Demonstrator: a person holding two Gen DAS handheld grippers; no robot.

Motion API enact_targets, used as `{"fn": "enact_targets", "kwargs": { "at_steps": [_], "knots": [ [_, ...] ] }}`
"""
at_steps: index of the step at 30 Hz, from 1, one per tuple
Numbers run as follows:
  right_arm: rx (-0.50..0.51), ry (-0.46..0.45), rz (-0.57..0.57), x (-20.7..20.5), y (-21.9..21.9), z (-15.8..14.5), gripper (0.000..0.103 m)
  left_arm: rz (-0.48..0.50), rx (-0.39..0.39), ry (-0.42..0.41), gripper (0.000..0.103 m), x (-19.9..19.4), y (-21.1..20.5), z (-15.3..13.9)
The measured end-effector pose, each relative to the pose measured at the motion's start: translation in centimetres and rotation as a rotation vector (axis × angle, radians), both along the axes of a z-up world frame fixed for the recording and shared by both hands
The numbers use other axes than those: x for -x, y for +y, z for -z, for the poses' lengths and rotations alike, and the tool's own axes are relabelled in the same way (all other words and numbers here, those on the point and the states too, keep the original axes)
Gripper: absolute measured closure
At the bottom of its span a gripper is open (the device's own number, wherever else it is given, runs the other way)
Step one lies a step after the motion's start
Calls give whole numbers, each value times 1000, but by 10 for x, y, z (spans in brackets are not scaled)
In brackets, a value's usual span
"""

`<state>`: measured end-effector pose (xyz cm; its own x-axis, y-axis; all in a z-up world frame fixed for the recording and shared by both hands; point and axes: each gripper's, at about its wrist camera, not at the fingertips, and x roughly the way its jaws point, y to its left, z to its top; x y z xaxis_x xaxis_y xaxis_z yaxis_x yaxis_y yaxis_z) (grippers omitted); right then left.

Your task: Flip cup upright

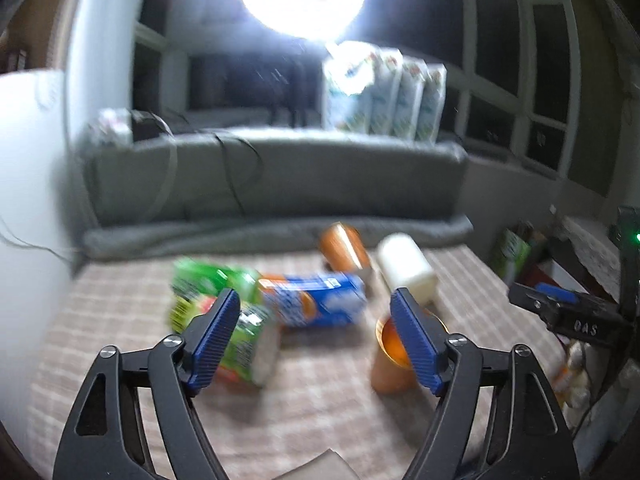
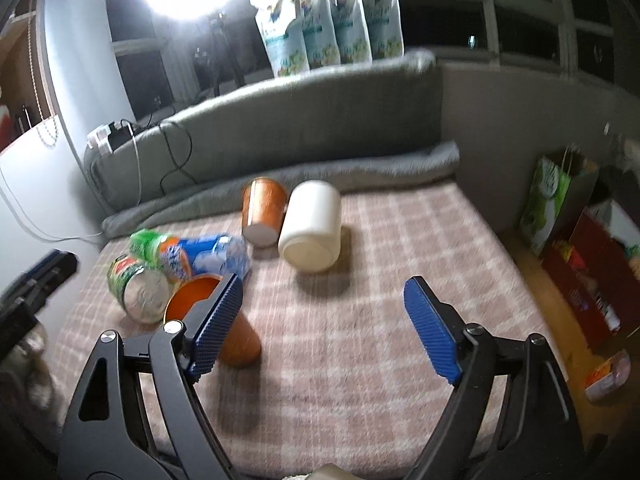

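An orange cup stands mouth-up on the pink checked cloth; in the right wrist view the cup sits partly behind my right gripper's left finger. My left gripper is open and empty, with its right finger in front of the cup. My right gripper is open and empty above the cloth, the cup just left of it. The right gripper's body shows at the right edge of the left wrist view, and the left gripper's body at the left edge of the right wrist view.
A green can, a blue-orange bottle, an orange can and a white jar lie on the cloth. A grey cushion runs behind. Bags and boxes stand on the floor at right.
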<state>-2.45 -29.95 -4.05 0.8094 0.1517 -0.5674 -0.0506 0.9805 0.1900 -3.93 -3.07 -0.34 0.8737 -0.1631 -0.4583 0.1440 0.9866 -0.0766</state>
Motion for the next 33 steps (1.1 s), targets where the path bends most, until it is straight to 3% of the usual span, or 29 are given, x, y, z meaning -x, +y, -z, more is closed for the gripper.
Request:
{"fn": "enact_targets", "kwargs": {
  "at_steps": [6, 12, 33],
  "knots": [
    [110, -146, 66, 7, 13, -20, 6, -101, -9, -107, 21, 8, 15, -18],
    [170, -236, 94, 10, 26, -35, 0, -147, 1, -133, 18, 7, 24, -26],
    [177, -262, 94, 9, 33, -41, 0, -146, 21, -109, 18, 6, 30, -27]
  ]
}}
